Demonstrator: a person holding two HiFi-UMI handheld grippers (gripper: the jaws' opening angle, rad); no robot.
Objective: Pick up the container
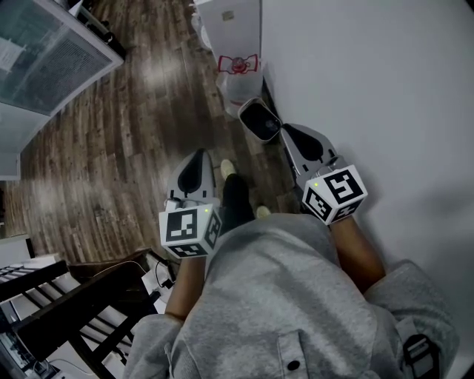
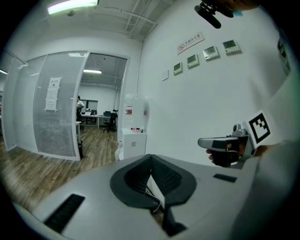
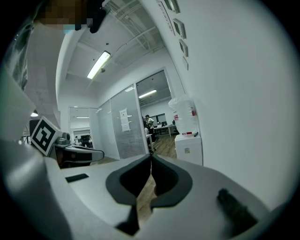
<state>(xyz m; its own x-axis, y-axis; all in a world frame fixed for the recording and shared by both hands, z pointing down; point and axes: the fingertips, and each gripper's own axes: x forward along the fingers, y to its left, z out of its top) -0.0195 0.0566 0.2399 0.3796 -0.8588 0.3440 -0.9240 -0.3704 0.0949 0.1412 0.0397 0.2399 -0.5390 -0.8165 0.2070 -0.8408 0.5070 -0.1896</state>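
Observation:
A small dark container with a grey rim (image 1: 259, 120) stands on the wood floor against the white wall, just ahead of my right gripper (image 1: 285, 132). That gripper's jaws are shut with nothing between them (image 3: 151, 157). My left gripper (image 1: 198, 154) is held level to the left, over the floor, also shut and empty (image 2: 151, 157). Each gripper shows in the other's view: the right gripper (image 2: 225, 143) and the left gripper (image 3: 79, 152). Neither gripper view shows the container.
A white bin with a red-printed bag (image 1: 241, 74) stands beyond the container, then a white water dispenser (image 1: 229, 22) (image 2: 133, 131) (image 3: 187, 136). The white wall (image 1: 370, 74) runs along the right. A glass partition (image 1: 44, 52) is at left, a black rack (image 1: 59, 311) at lower left.

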